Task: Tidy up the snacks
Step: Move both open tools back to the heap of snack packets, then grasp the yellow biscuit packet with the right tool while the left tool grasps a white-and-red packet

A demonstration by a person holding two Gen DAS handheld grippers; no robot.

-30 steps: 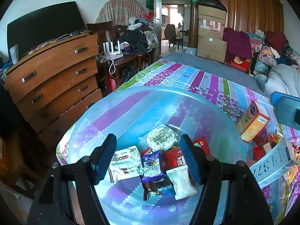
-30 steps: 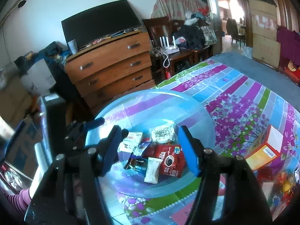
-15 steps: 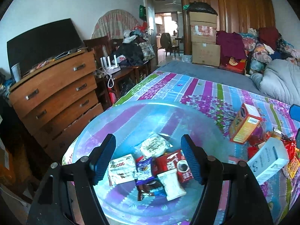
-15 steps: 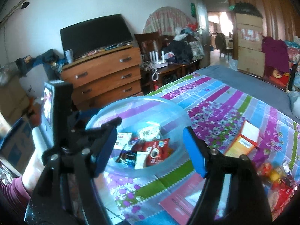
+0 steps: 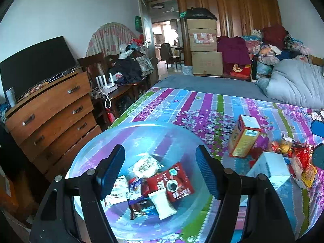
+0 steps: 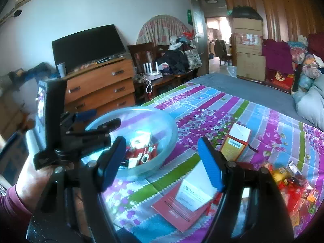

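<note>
Both grippers have pulled back and up from the clear plastic basin (image 5: pixel 97 154) vs a sec ago; the basin sat big and close under the cams then, now it's smaller and further off, esp. in the right wrist view, where it has slid over to the left. Left gripper (image 5: pixel 160 172) is released, jaws spread wide w/ nothing between them, hanging above the basin. Right gripper (image 6: pixel 162 162) is also released and empty; its jaws look a bit wider apart than a sec ago, now steady, and it's aimed more at the bedspread (image 6: pixel 202 105) beside the basin. The basin sits at the bed's near corner w/ several snacks already in: a red coffee sachet (image 5: pixel 172 184), a white round-patterned packet (image 5: pixel 144 167), a small white pouch (image 5: pixel 163 203) and a few others. Still out on the bed: an orange carton (image 5: pixel 244 138) lying well apart from the basin, a white box (image 5: pixel 269 168) and a heap of loose wrapped snacks (image 5: pixel 293 158) on the right. A red booklet w/ a white sheet (image 6: pixel 186 200) lies just under the right gripper. My read: a drop-off looks done, hands are free and swinging toward the leftover pile, so next pick prob. comes from that right-side heap or the carton. Task roughly part-way.
</note>
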